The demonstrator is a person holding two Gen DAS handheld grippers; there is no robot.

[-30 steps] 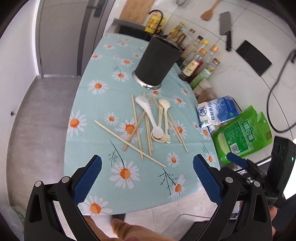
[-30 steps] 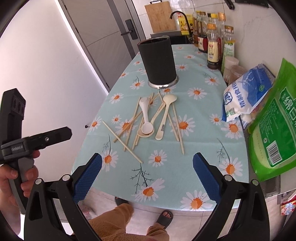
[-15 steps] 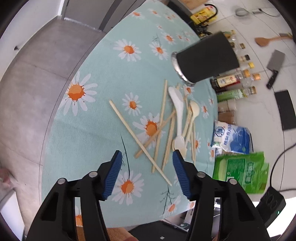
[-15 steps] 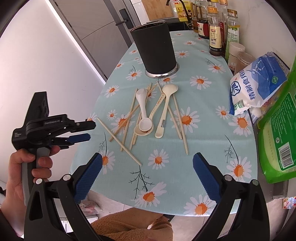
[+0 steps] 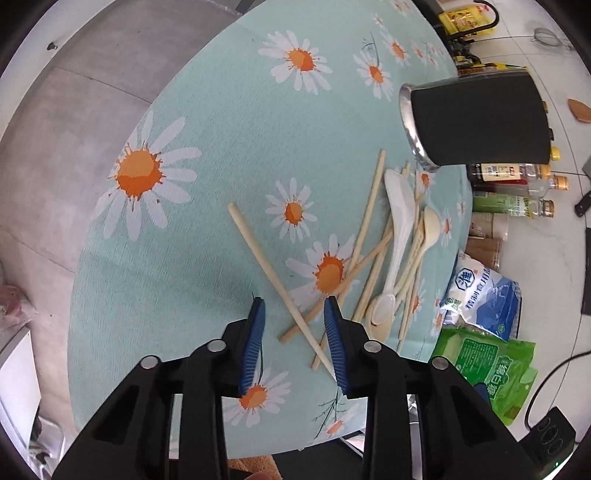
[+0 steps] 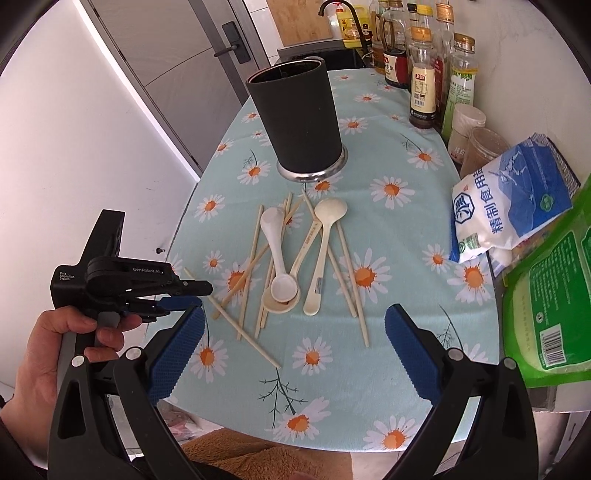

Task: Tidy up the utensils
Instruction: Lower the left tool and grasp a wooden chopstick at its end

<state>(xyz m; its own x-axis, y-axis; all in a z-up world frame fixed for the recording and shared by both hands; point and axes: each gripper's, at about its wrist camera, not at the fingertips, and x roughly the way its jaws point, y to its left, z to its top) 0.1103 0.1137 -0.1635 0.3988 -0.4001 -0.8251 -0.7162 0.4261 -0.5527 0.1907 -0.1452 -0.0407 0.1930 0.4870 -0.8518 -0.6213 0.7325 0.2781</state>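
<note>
Several wooden chopsticks (image 5: 365, 236) (image 6: 251, 254) and spoons lie in a loose pile on the daisy tablecloth (image 5: 221, 122) (image 6: 391, 229). A white spoon (image 5: 397, 221) (image 6: 275, 240) and a beige spoon (image 6: 323, 243) lie among them. A black utensil holder (image 5: 476, 122) (image 6: 297, 118) stands behind the pile. My left gripper (image 5: 295, 339) (image 6: 197, 295) is partly closed, its jaws straddling the near end of a long chopstick (image 5: 275, 280) without touching it. My right gripper (image 6: 293, 350) is wide open and empty, nearer the table's front edge.
Sauce bottles (image 6: 424, 74) and jars (image 6: 476, 144) line the wall at the right. A blue-white salt bag (image 6: 513, 192) (image 5: 480, 299) and a green bag (image 6: 554, 302) (image 5: 487, 369) lie at the table's right edge. A sink with tap (image 6: 332, 11) is behind.
My left gripper has moved down and forward over the long chopstick, and its jaws have narrowed from wide open. My right gripper has drifted slightly closer to the pile.
</note>
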